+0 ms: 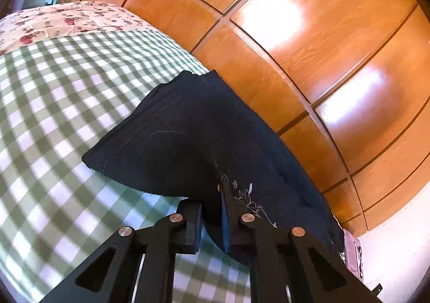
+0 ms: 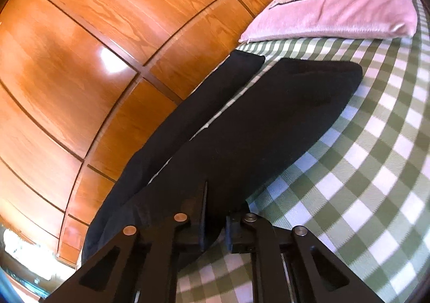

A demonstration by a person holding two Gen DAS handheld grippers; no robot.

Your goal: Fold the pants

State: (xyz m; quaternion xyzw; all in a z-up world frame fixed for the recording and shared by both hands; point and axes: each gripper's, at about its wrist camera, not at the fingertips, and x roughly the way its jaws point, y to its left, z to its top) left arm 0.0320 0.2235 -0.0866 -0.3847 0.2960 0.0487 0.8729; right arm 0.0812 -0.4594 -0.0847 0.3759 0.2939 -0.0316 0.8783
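Step in hand: grasp of the garment edge before the first fold. One pair of dark pants (image 1: pixel 204 125) lies on the bed (image 1: pixel 53 104), along the side nearest the wooden wardrobe (image 1: pixel 309 42), with its two legs (image 2: pixel 268 114) spread apart and pointing toward the pillow. The left gripper (image 1: pixel 212 219) has its fingers narrowed onto a fold of the dark cloth near a small pale embroidery (image 1: pixel 247 195); the cloth rises between them. The right gripper (image 2: pixel 215 222) likewise pinches the near edge of the pants, fingers almost together with fabric between. Next move, as judged: lift both held points together and carry the near leg over onto the far leg, keeping the edges aligned and the cloth taut enough not to bunch. Count: one pair of pants, two legs, one pink pillow (image 2: pixel 336 7), two grippers.
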